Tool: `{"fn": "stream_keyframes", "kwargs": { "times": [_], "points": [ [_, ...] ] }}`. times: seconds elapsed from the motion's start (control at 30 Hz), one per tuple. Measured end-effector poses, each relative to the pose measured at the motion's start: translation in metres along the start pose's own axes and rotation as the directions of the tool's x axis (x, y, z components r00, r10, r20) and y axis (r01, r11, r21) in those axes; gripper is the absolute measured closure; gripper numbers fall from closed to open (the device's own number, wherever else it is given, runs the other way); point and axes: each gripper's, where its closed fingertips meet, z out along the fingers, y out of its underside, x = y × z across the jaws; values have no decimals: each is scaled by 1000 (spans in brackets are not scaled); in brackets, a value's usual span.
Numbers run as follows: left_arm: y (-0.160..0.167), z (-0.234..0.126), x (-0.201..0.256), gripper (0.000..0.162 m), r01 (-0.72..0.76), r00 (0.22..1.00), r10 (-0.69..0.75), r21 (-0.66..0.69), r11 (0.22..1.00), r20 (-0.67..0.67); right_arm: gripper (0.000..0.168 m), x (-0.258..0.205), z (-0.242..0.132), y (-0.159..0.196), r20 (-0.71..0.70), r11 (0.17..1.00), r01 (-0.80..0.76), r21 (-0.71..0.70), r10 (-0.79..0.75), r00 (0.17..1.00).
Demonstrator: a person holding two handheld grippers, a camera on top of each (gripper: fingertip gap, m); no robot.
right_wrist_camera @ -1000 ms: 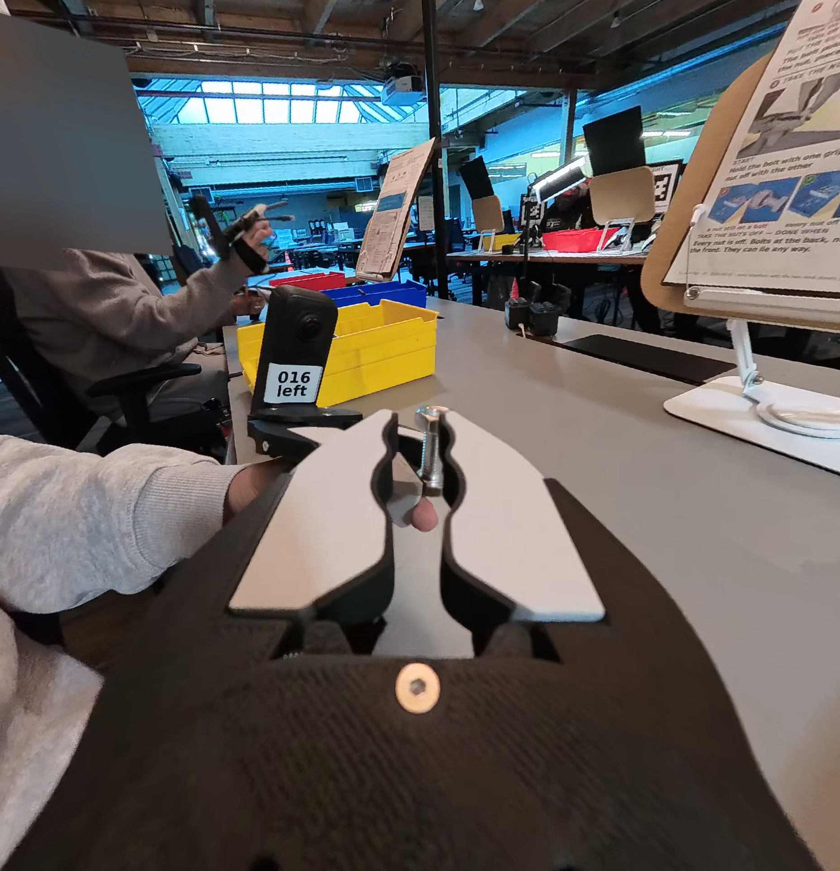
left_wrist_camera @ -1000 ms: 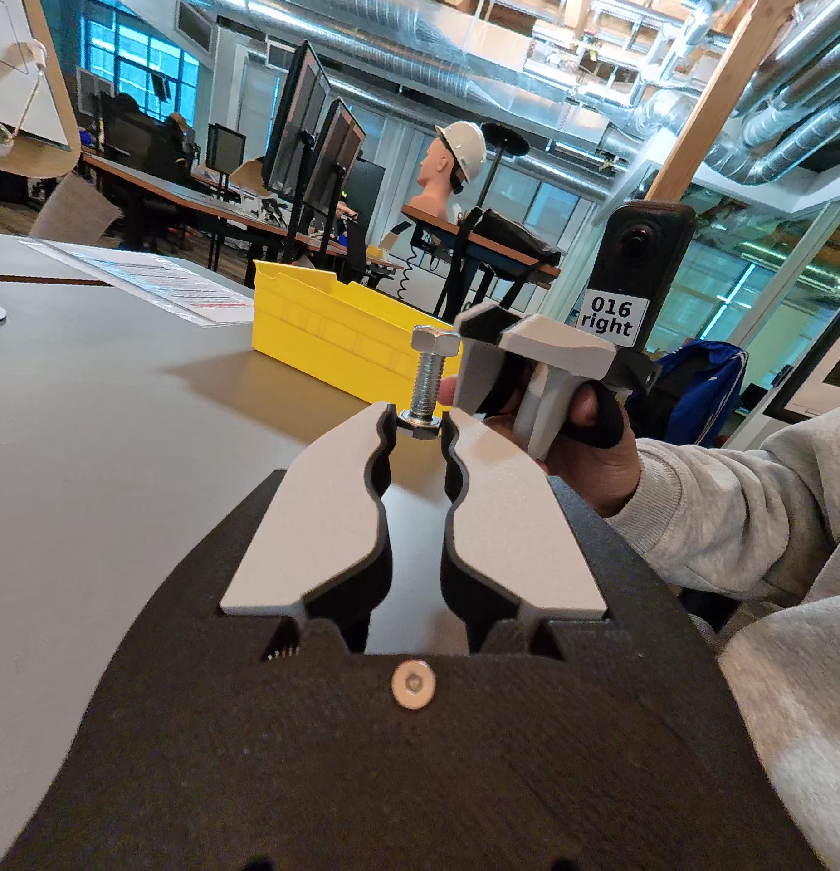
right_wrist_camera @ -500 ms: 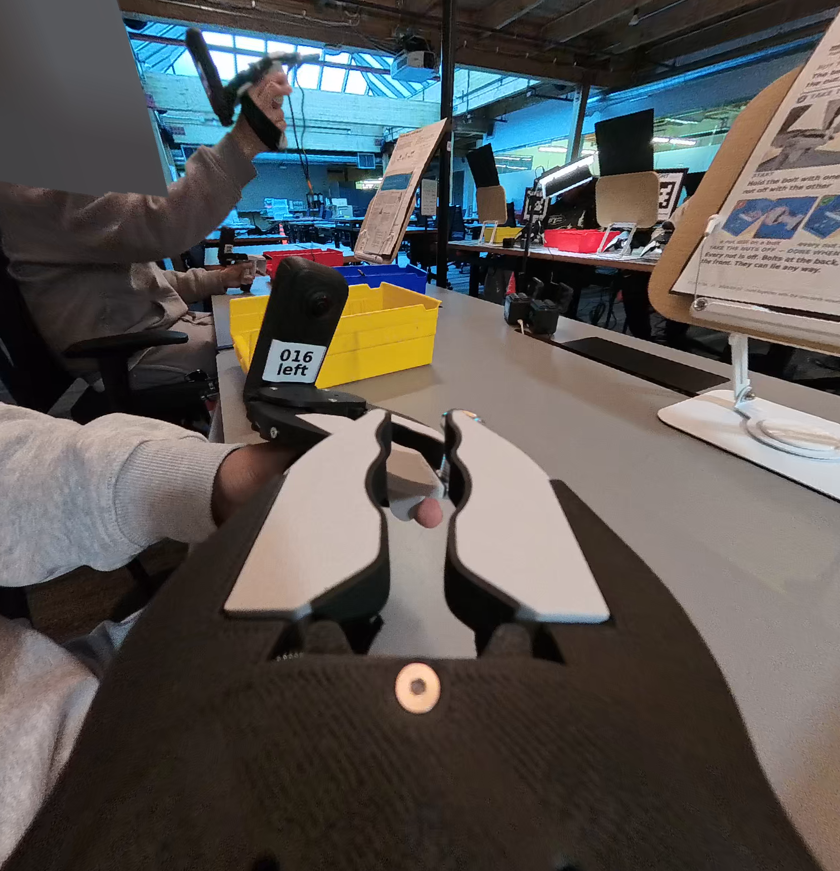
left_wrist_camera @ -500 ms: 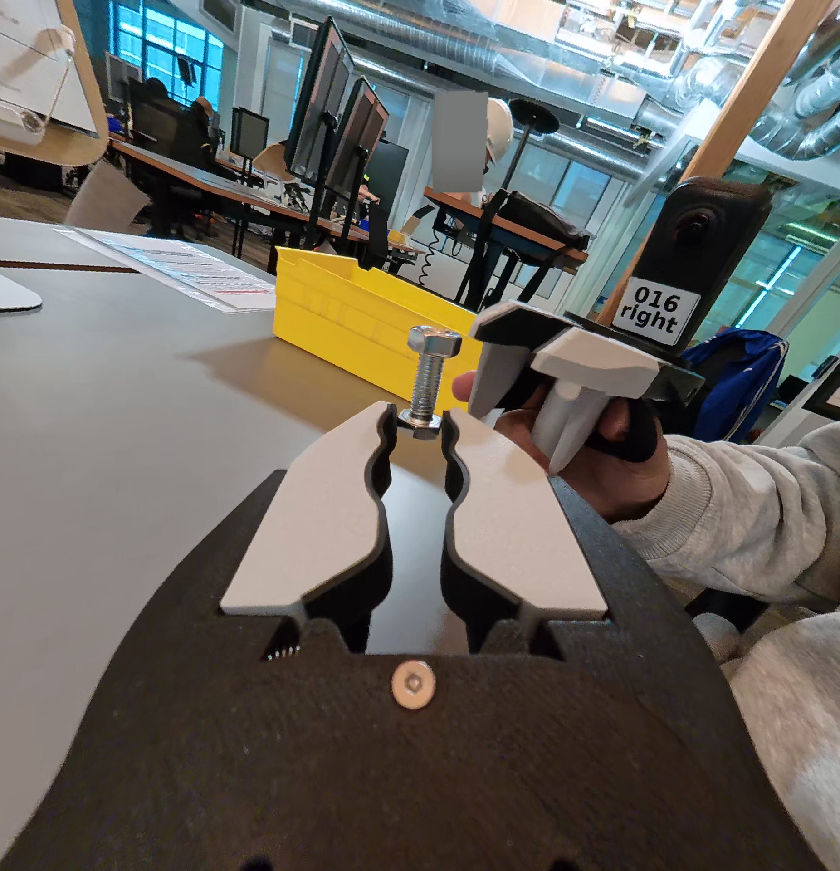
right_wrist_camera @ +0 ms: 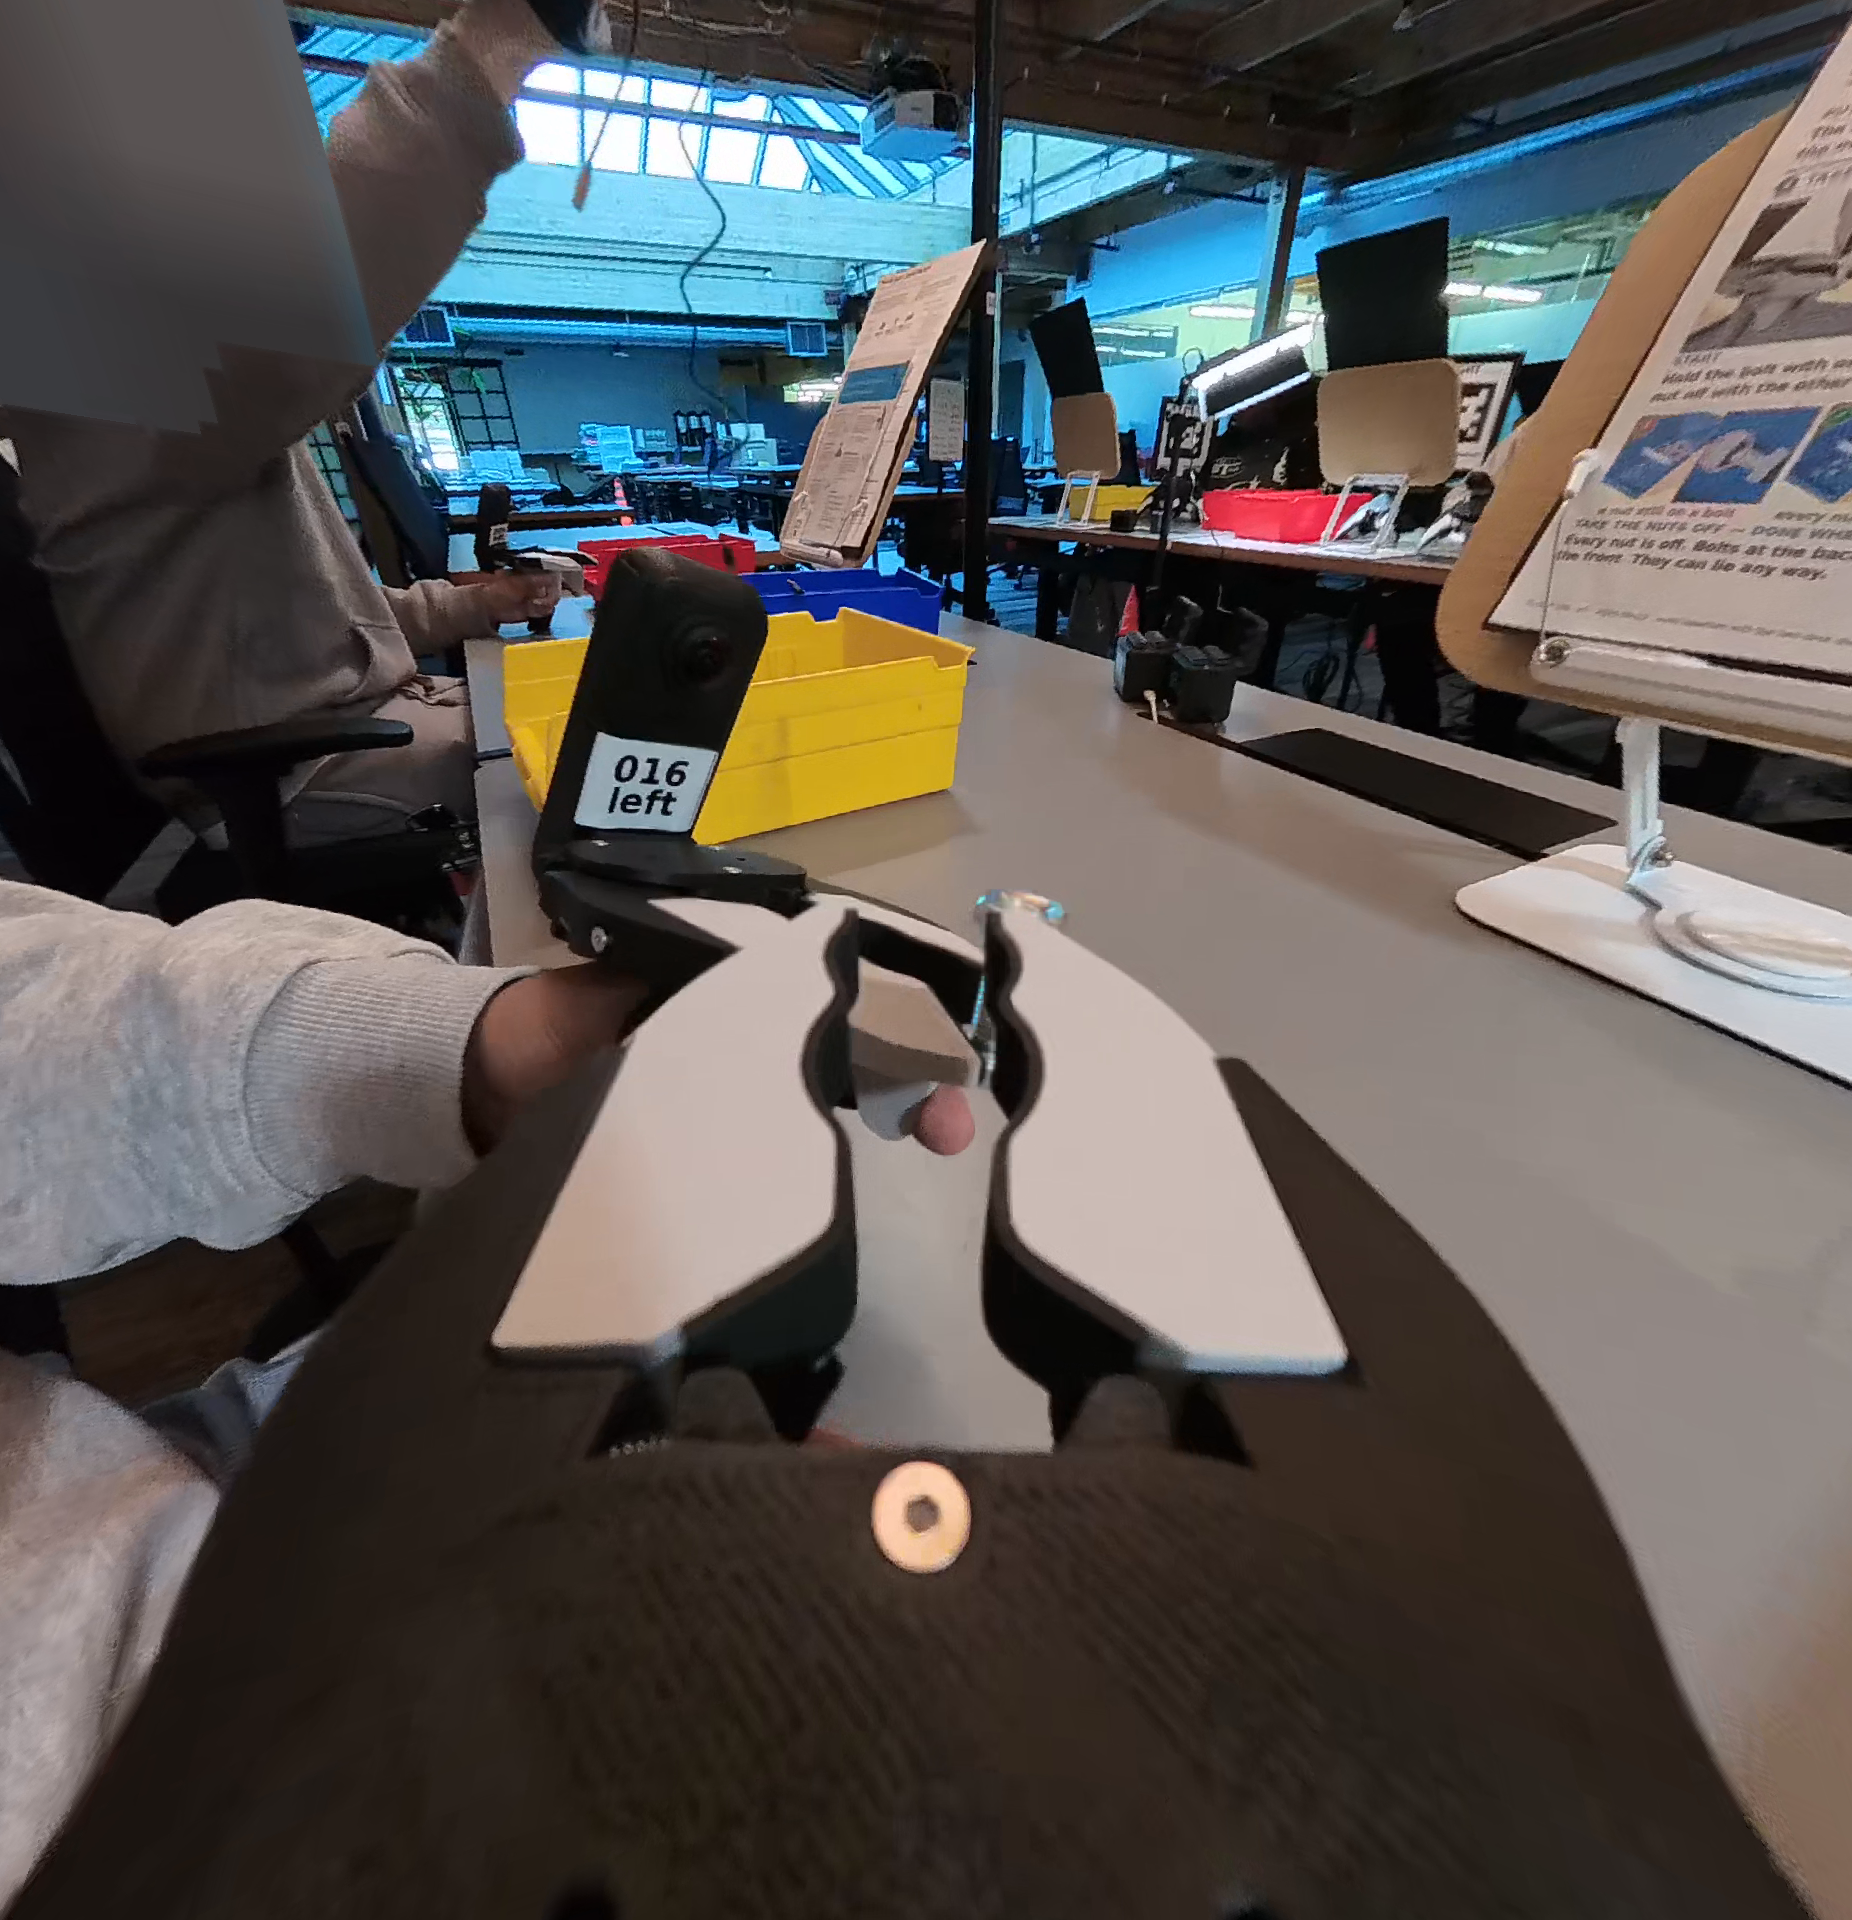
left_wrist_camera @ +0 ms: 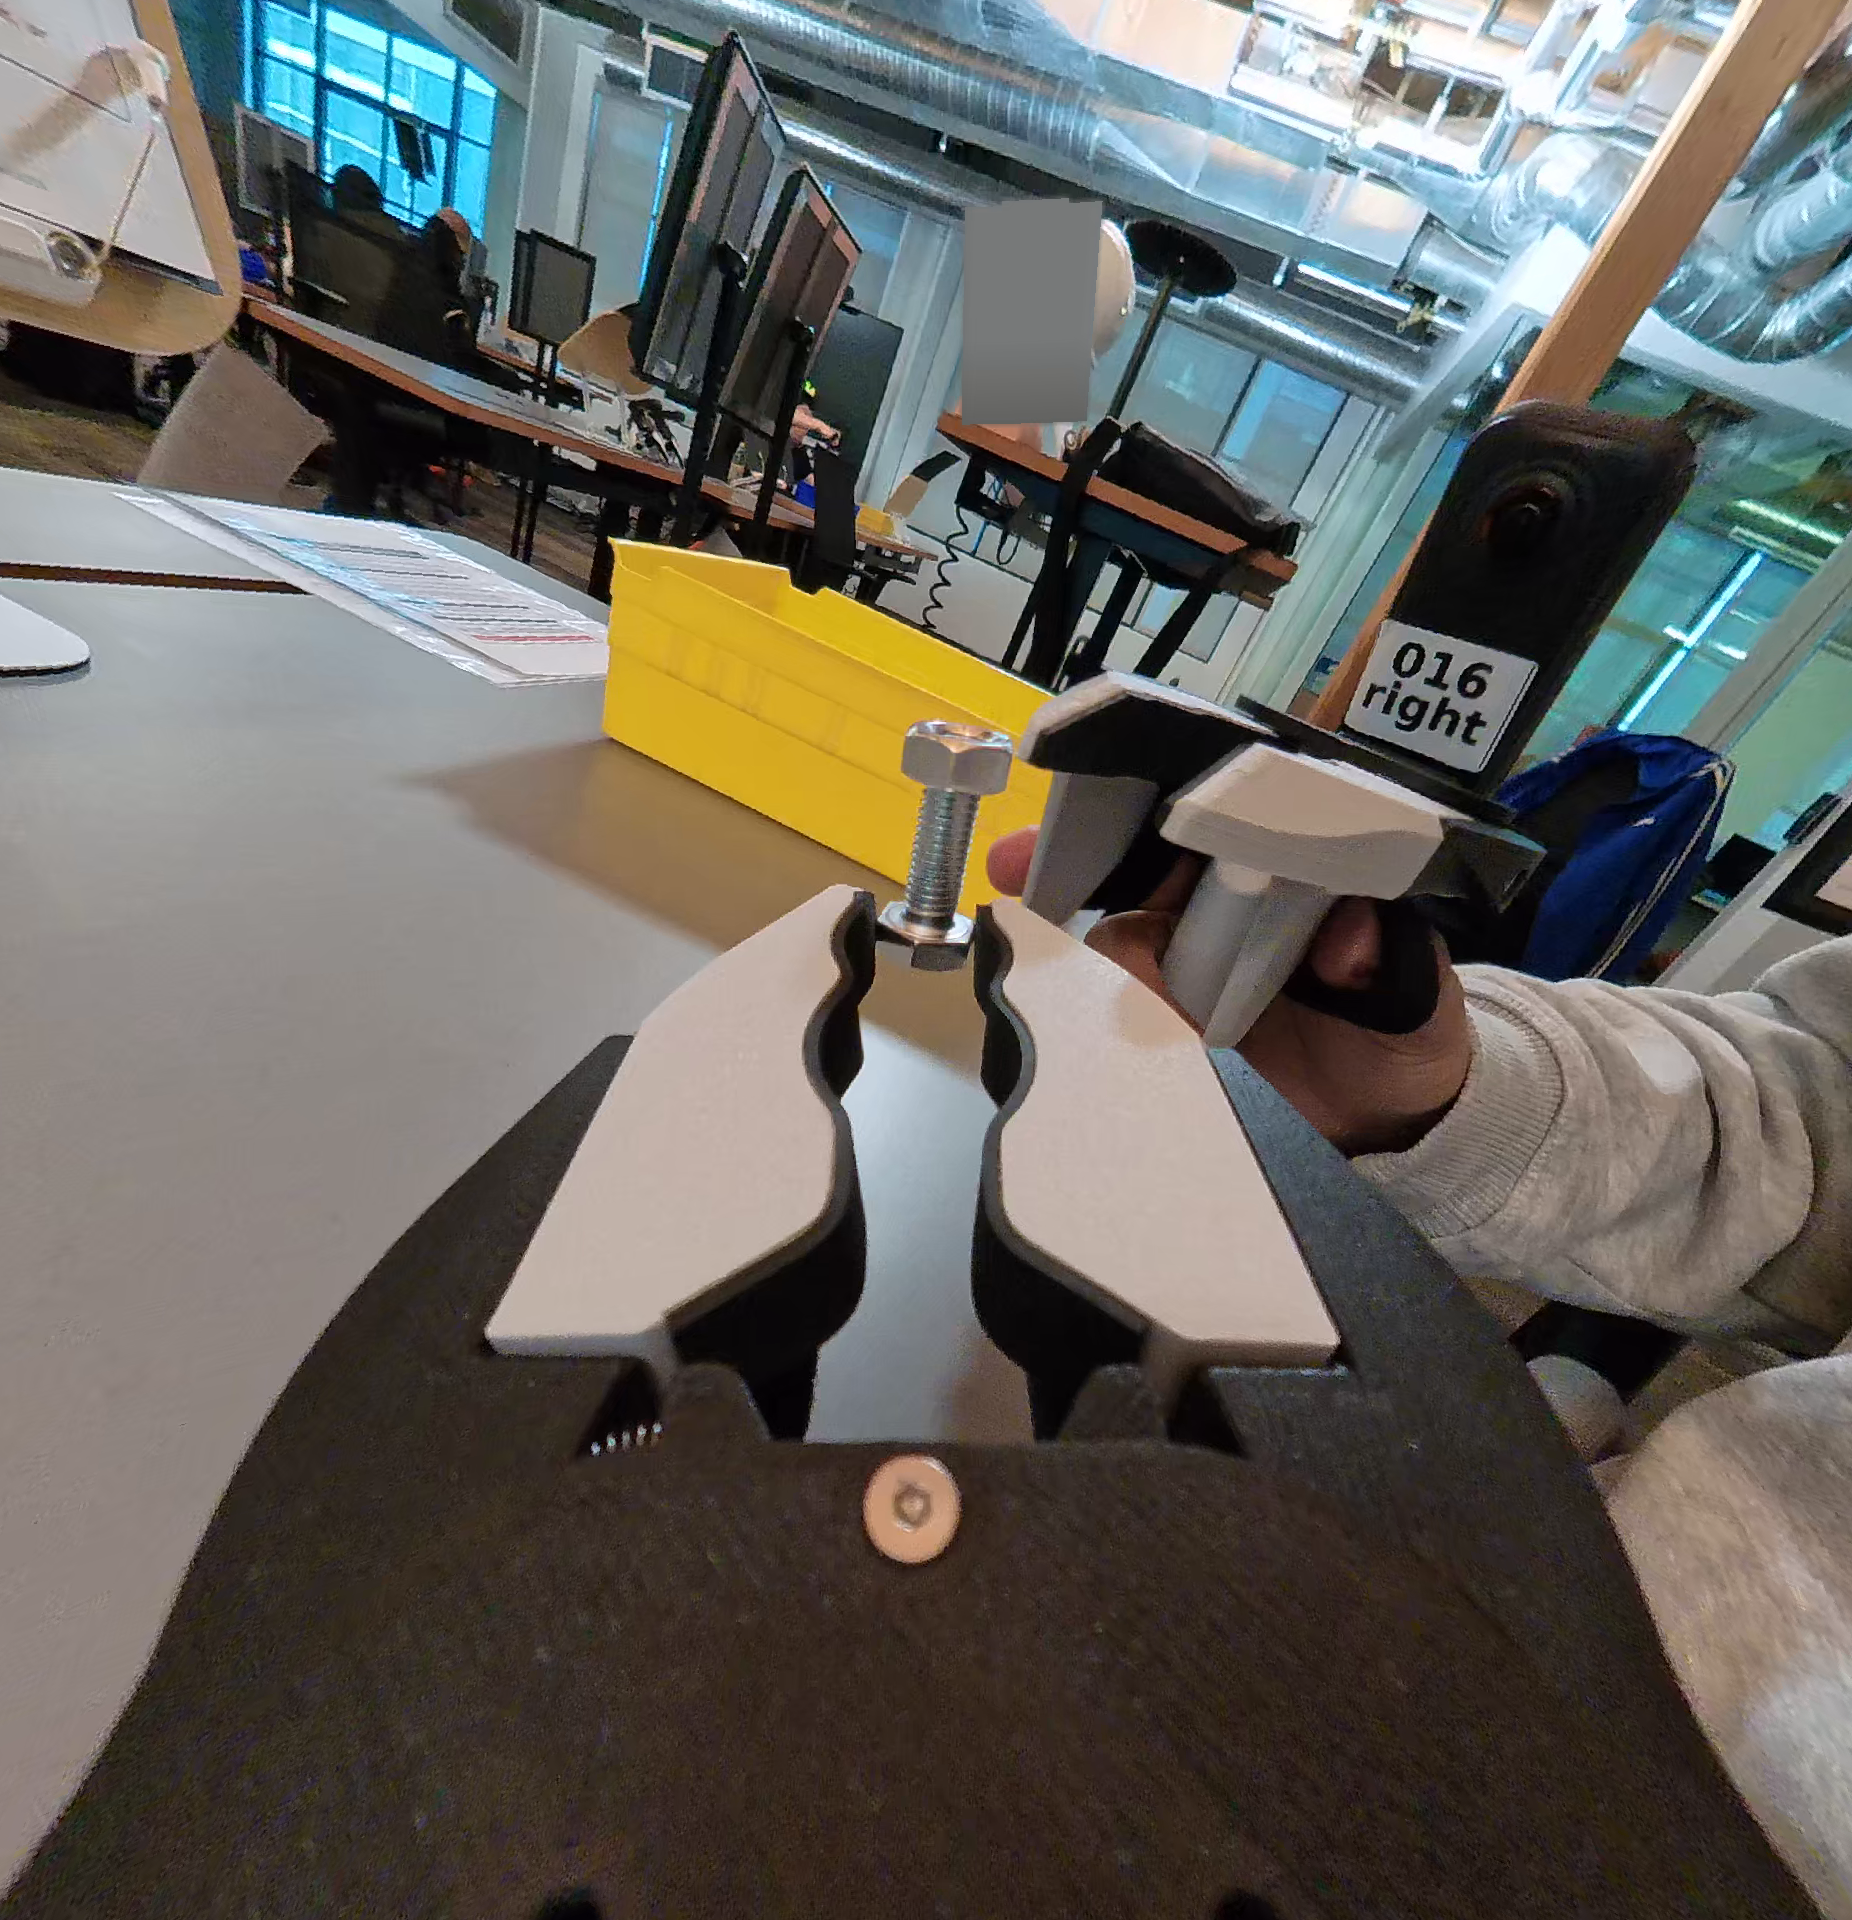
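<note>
A hex bolt (left_wrist_camera: pixel 951 831) is held upright above the grey table (left_wrist_camera: pixel 278 935), head up, by the left gripper (left_wrist_camera: pixel 924 925); its white fingertips are closed narrowly on the nut (left_wrist_camera: pixel 924 935) threaded at the bolt's lower end. Grip and bolt attitude are unchanged from a second ago. The right gripper (left_wrist_camera: pixel 1130 831) is seen just right of the bolt, level with the bolt head, tipped forward and down in a hand (left_wrist_camera: pixel 1348 1039) with a grey sleeve; a second ago it sat closer and more level beside the head. In the right wrist view, the right gripper (right_wrist_camera: pixel 917 935) is narrowly parted with nothing between its fingers; the bolt (right_wrist_camera: pixel 989 997), earlier visible in the gap, is now largely hidden behind the right finger's inner edge, only the head (right_wrist_camera: pixel 1017 906) showing above it. Contact there cannot be told. A yellow bin (left_wrist_camera: pixel 797 717) stands on the table beyond the bolt. In the background a seated person's arm (right_wrist_camera: pixel 413 177) is raised higher than before. A document stand (right_wrist_camera: pixel 1670 894) sits at the right.
</note>
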Motion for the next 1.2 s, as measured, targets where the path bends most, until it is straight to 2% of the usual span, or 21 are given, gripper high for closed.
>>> {"fn": "stream_keyframes", "kwargs": {
  "times": [0.07,0.2,0.27,0.43,0.5,0.57,0.63,0.77,0.97,1.2],
  "points": [
    [0,0,0,143,5,1000,-5,2,1000,0,142,2,0,0,-5,1000,-27,2,27,1000],
    [1,1,2,143,-5,1000,5,-6,1000,-7,121,9,0,-3,-48,999,-5,40,6,999],
    [3,1,3,143,-10,1000,10,-13,1000,-13,117,8,2,-1,-48,999,15,30,-14,999],
    [2,1,2,143,6,1000,-6,-8,1000,-13,120,-2,8,9,-22,998,60,-33,-61,998],
    [0,0,-1,143,27,1000,-27,6,1000,-2,136,-6,6,7,-13,994,107,-33,-107,994],
    [-2,-2,-4,143,52,999,-52,18,998,5,143,-7,4,2,-17,990,138,-24,-139,990],
    [-3,-3,-6,143,57,998,-58,24,998,9,142,-7,3,0,-30,988,155,-12,-156,987],
    [1,-1,-3,143,20,1000,-20,-1,1000,10,130,-1,4,1,-61,988,155,-10,-155,986],
    [6,2,4,143,-37,999,37,-33,999,-4,122,12,0,-2,-93,997,72,26,-69,993],
    [5,1,2,143,-32,999,32,-29,999,2,121,13,3,8,-54,1000,-17,1,18,998]
  ]
}}
